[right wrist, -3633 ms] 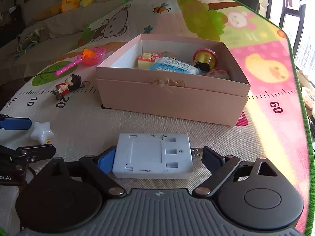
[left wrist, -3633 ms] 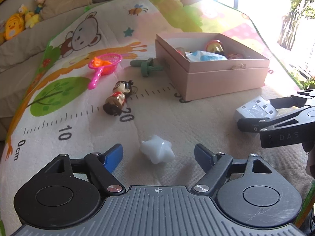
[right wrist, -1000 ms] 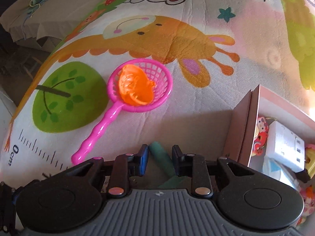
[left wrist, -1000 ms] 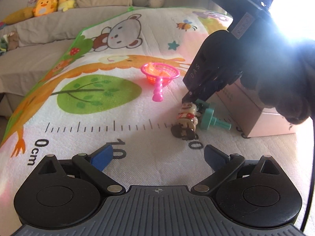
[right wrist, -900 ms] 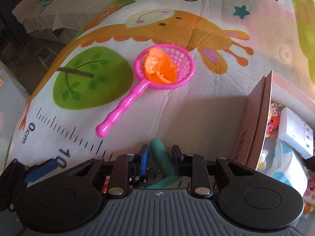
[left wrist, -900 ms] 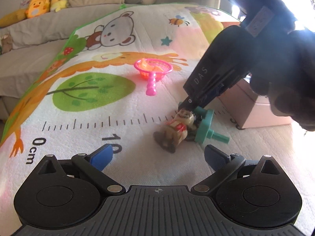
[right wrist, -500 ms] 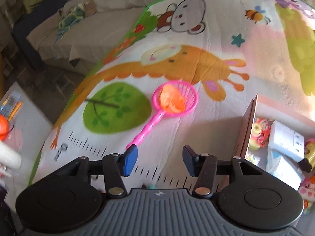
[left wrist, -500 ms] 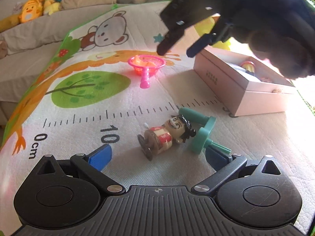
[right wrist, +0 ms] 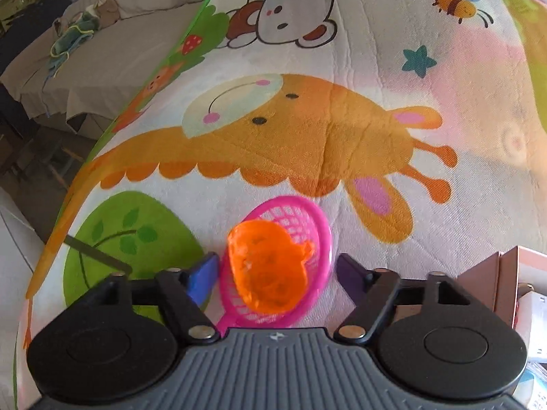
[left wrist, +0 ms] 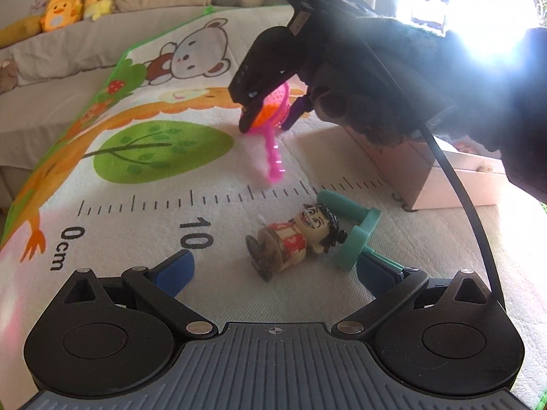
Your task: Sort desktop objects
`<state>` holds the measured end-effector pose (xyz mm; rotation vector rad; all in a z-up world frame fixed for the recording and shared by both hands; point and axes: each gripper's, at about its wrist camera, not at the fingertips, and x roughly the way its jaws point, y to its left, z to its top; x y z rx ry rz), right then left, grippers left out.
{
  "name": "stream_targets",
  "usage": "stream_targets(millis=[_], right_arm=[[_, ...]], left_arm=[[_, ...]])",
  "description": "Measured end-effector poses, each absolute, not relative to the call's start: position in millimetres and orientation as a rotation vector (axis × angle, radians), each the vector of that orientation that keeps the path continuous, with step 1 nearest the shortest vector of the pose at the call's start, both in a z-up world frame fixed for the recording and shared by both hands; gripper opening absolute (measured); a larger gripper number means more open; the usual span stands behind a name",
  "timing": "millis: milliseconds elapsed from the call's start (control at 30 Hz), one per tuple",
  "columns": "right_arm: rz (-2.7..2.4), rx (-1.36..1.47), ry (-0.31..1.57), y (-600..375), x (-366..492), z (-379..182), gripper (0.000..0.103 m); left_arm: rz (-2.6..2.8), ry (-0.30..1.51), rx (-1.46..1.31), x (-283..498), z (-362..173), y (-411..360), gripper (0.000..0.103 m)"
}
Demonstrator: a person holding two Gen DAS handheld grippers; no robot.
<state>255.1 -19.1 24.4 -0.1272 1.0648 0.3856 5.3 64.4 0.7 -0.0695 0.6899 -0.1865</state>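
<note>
my right gripper (right wrist: 277,273) over pink net (right wrist: 294,225), jaws just been closing, part open, straddling hoop, pads not yet pressing; orange toy (right wrist: 270,273) sits in net, so i take hoop to carry both. net lies on mat (right wrist: 307,119), box (right wrist: 506,273) just right of gripper, likely drop spot. my left gripper (left wrist: 273,273) released, empty, parked low: doll (left wrist: 294,239) just ahead between fingers, teal piece (left wrist: 355,235) by right finger, likely next.
</note>
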Motion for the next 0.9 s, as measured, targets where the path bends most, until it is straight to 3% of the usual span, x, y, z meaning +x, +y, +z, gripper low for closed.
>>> stream_targets(millis=[67, 100, 133, 167, 533, 833, 900], right_arm=[[0.424, -0.149, 1.077, -24, 241, 28, 0.031], [0.439, -0.143, 1.091, -27, 233, 31, 0.025], [0.452, -0.135, 1.103, -32, 223, 34, 0.009], [0.469, -0.13, 1.101, -35, 213, 39, 0.007], [0.585, -0.048, 0.982, -93, 114, 101, 0.007], [0.594, -0.059, 1.042, -119, 82, 79, 0.008], [0.585, -0.087, 1.022, -118, 77, 76, 0.013]], left_arm=[[-0.185, 0.69, -0.068, 5, 1, 64, 0.103], [-0.185, 0.69, -0.066, 5, 1, 63, 0.103], [-0.183, 0.69, -0.064, 5, 1, 63, 0.103], [-0.179, 0.69, -0.06, 4, 1, 62, 0.103], [-0.093, 0.704, 0.028, 4, 1, 50, 0.103], [-0.07, 0.699, 0.086, 0, 2, 40, 0.103], [-0.083, 0.705, 0.079, 2, 2, 41, 0.103]])
